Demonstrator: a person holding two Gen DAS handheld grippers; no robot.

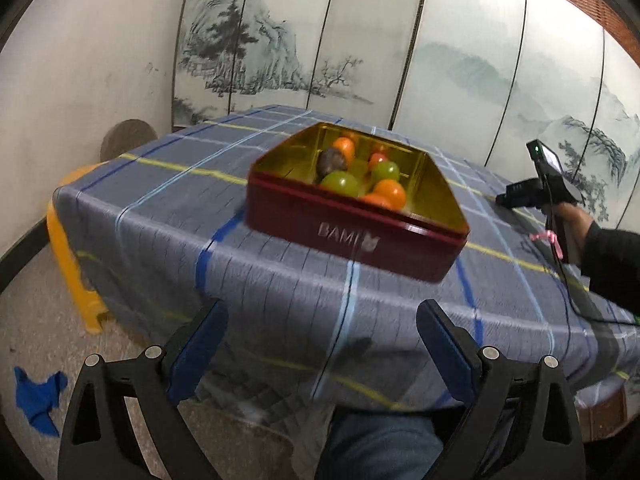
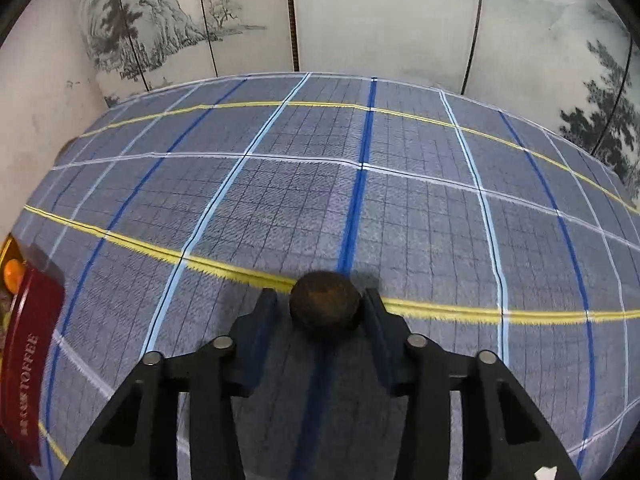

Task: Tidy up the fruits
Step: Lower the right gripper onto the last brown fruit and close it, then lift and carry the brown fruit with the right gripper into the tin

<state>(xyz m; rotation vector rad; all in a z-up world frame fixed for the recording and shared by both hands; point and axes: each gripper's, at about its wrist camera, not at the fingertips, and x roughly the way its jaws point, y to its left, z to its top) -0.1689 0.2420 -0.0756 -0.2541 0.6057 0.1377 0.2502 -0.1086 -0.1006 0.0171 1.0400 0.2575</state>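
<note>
Red tin [image 1: 352,236] lettered "BAMI", "TOFFEE" on its side, holds the fruits [image 1: 360,176] on the checked worktop [image 2: 360,200]; left tongs [image 1: 320,340] spread empty, right tongs [image 2: 322,312] pinching a brown fruit [image 2: 325,304].

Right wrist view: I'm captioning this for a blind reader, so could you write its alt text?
The right gripper is shut on a round dark brown fruit above a blue plaid tablecloth. A red tin with an orange fruit inside shows at the left edge, and a painted landscape screen stands behind the table.
</note>
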